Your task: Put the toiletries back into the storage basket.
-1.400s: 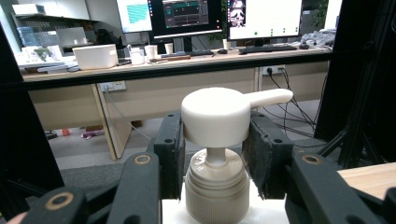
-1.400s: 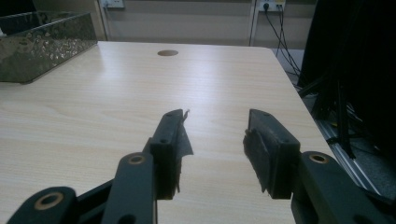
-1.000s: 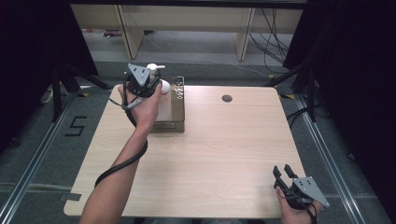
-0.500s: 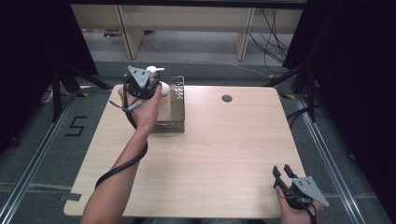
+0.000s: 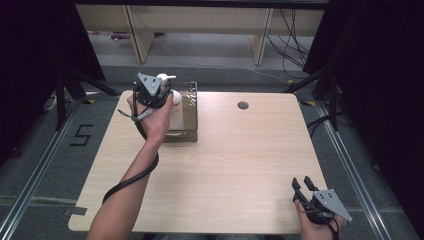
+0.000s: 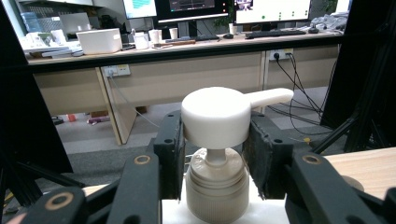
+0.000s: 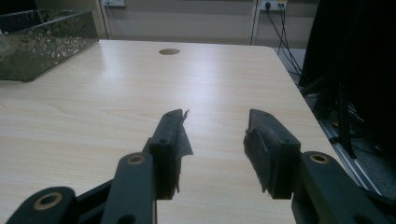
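The left tongs (image 5: 159,93), in the upper left of the high view, are clamped on the white pump head (image 6: 215,116) of a pump bottle (image 5: 170,97). In the left gripper view both black jaws press the sides of the round head, whose spout points to the right of the frame, with the beige collar just below it in the lower middle. The bottle stands upright at the dark clear-walled tray (image 5: 189,107) near the far left corner of the counter (image 5: 235,160); whether it is inside the tray or just against it I cannot tell. A round hole (image 5: 243,105) sits in the counter top at the upper middle. The right tongs (image 5: 303,184), in the lower right of the high view, stand apart with nothing between them, just above the bare wood near the counter's near right corner.
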